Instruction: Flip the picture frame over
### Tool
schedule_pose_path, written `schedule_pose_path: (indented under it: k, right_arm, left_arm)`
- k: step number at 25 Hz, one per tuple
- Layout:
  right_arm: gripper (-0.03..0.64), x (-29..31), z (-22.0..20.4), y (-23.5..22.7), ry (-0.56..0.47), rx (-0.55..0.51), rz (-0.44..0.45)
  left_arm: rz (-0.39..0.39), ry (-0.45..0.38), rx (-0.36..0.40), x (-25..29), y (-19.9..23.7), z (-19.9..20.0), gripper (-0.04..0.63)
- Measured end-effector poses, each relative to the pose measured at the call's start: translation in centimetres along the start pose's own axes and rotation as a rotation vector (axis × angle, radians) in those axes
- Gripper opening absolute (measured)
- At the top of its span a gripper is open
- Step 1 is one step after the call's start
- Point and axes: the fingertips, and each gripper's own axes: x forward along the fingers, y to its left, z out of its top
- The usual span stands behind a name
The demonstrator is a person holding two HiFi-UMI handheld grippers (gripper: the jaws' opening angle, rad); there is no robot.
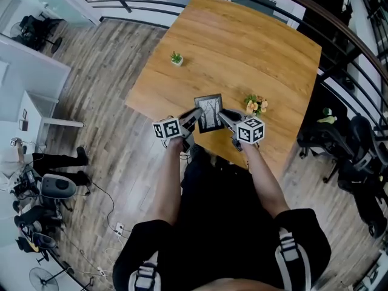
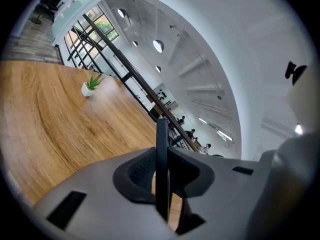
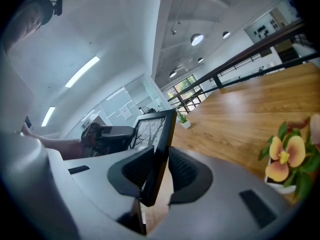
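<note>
The wooden worktop is mostly bare, which leaves room to turn things. Above its near edge the picture frame is held roughly upright, its printed face toward the person. It appears lifted clear of the wood, probably so it can swing round freely. The left claw pinches the frame's left edge and the right claw is clamped on the opposite edge, so neither covers the picture. A pot of orange flowers stands just beside the right claw, and a small green plant stands well apart.
</note>
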Motion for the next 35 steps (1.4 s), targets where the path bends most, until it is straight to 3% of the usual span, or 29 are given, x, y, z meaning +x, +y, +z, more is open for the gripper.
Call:
schedule_pose_path:
  k: [9, 20, 35]
  right_arm:
    - [0.094, 1.1, -0.5, -1.9, 0.028, -0.017, -0.130]
    - [0.094, 5.0, -1.0, -3.3, 0.052, 0.044, -0.236]
    - [0.092, 10.8, -2.1, -6.3, 0.051, 0.125, -0.382]
  left_arm:
    - [0.098, 0.067, 0.145, 1.9, 2.4, 0.0, 0.091]
    - [0.107, 0.164, 0.153, 2.9, 6.7, 2.0, 0.091]
    - [0.164, 0.313, 0.237, 5.1, 14.4, 3.9, 0.103]
